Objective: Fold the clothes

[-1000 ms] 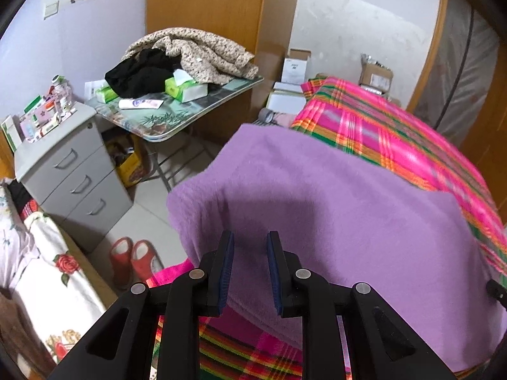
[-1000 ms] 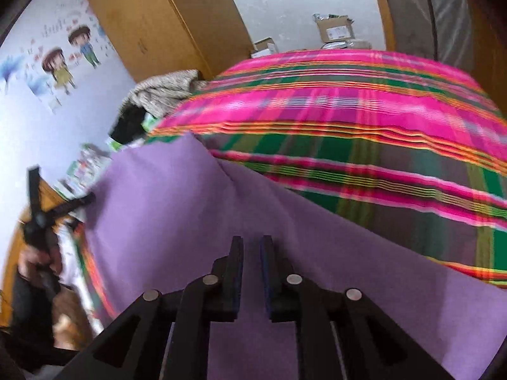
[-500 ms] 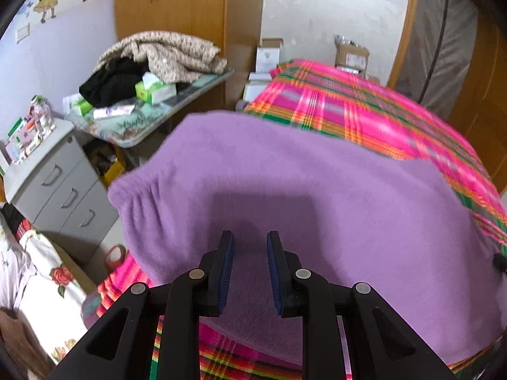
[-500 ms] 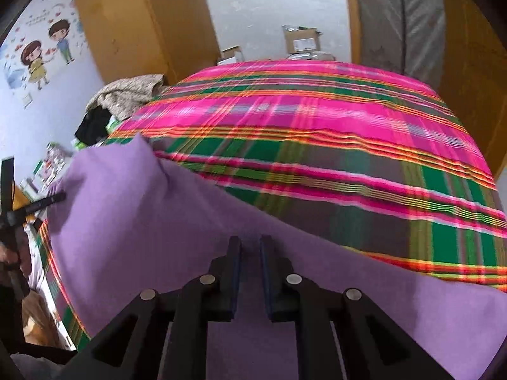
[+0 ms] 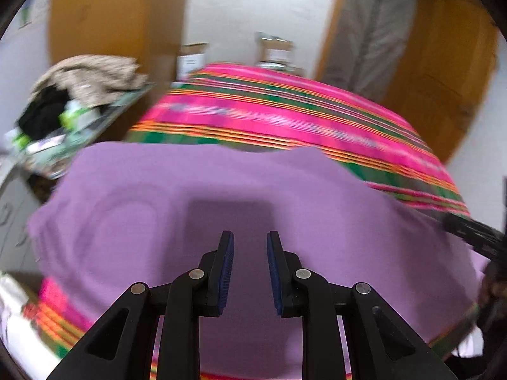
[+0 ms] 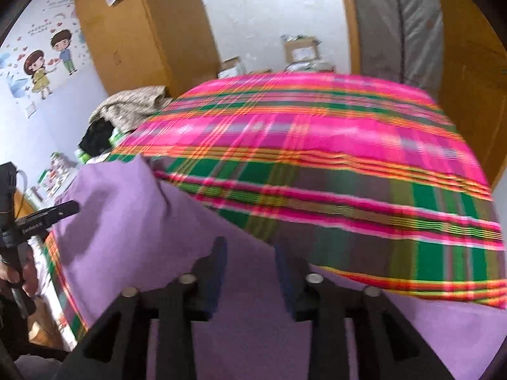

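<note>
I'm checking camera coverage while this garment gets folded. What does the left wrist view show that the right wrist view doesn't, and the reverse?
Only the left wrist view shows the left gripper from behind, its jaws apart with nothing between them.

Only the right wrist view shows the cartoon wall sticker of two children and the right gripper from behind, whose jaws have just been opening, empty, over the cloth.

Both show the purple fleece garment on the pink and green plaid bed cover, the wooden wardrobe and the beige clothes pile.
</note>
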### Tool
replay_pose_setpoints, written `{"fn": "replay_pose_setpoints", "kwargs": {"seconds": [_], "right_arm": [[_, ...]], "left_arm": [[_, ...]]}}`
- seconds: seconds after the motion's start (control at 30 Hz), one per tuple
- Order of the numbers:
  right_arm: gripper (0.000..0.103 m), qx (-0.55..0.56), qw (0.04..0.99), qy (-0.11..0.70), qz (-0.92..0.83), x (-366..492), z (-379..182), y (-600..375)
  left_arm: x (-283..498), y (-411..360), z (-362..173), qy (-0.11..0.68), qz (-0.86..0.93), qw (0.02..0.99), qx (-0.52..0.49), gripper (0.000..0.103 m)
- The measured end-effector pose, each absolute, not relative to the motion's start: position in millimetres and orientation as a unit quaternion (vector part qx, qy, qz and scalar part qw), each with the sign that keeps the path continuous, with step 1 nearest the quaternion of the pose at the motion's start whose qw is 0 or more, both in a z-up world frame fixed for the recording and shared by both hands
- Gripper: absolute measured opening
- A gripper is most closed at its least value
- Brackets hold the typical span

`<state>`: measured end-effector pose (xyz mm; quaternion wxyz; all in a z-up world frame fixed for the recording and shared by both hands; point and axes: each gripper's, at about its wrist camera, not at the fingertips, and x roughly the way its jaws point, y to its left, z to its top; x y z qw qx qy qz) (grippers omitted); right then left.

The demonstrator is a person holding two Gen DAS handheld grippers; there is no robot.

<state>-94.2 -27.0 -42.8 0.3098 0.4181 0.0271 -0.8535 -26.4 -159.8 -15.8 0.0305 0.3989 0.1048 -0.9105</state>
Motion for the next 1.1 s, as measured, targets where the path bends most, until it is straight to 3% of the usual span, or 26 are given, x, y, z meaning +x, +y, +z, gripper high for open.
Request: {"fn": "replay_pose_setpoints", "kwargs": {"seconds": [0.13, 0.23, 0.37, 0.6, 0.73, 0.9, 1.1], "right_arm": [[0.032, 0.437, 0.307, 0.034, -0.845, -99.9, -55.8, -34.4], [0.014, 0.444, 0.268, 0.018, -0.855, -109.1, -60.8, -19.1], [0.015, 0.441, 0.222, -0.004, -0.869, -109.5, -59.0, 12.2], [0.015, 0.422, 0.225, -0.031, -0.878, -73.4, -56.6, 47.4], [0.006, 0.418, 0.17, -0.057, -0.89, -71.4, -62.8, 88.8], [0.006, 0.406, 0.07, -0.091, -0.907, -75.6, -61.0, 151.2], [0.011, 0.397, 0.059, -0.08, -0.913, -67.8, -62.7, 160.8]], "left_arm": [[-37.8, -124.1, -23.7, 0.089, -0.906, -0.022, 0.413, 0.022], [-43.0, -109.5, -33.7, 0.077, -0.9, -0.038, 0.428, 0.022], [-45.4, -106.0, -38.7, 0.072, -0.898, -0.041, 0.431, 0.022], [-44.1, -100.0, -39.3, 0.058, -0.902, -0.038, 0.427, 0.022], [-43.1, -102.2, -41.0, 0.062, -0.907, -0.04, 0.414, 0.023], [-42.2, -99.3, -43.2, 0.056, -0.913, -0.035, 0.404, 0.024], [-37.6, -93.3, -44.6, 0.041, -0.92, -0.027, 0.39, 0.027]]}}
